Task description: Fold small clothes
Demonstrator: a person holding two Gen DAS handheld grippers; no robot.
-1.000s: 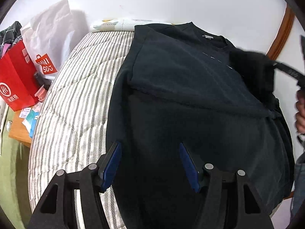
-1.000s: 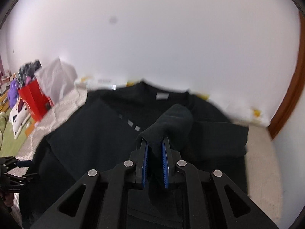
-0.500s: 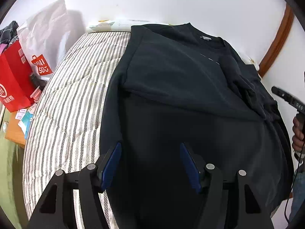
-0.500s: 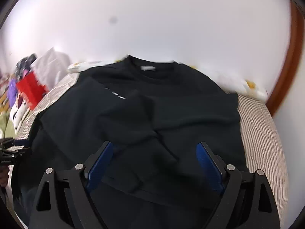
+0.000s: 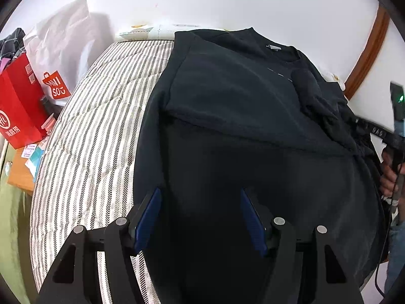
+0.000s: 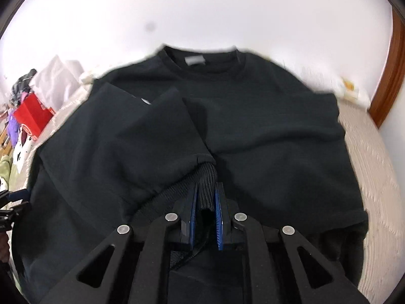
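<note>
A black sweatshirt [image 5: 240, 101] lies spread on the bed, collar toward the wall, with both sleeves folded in over the chest. My left gripper [image 5: 200, 192] hovers open over its lower left part, and nothing is pinched between the blue pads. In the right wrist view the sweatshirt [image 6: 265, 126] fills the frame. My right gripper [image 6: 207, 186] is closing its jaws on the ribbed cuff [image 6: 205, 174] of the folded sleeve, and the pads press on the knit. The left gripper [image 6: 12, 197] shows at the left edge. A hand [image 5: 389, 177] holds the right gripper at the sweatshirt's right side.
The bed has a striped cover [image 5: 96, 126], bare to the left of the sweatshirt. A red bag [image 5: 17, 116] and a white shopping bag [image 5: 60, 58] stand beyond the bed's left edge by a wooden surface [image 5: 20, 174]. A wooden door frame [image 5: 367, 50] rises at the right.
The right gripper released the sleeve it held up, opened wide, sank toward the sweatshirt and closed on the ribbed cuff. The sleeve now lies on the chest. The left gripper stayed put.
</note>
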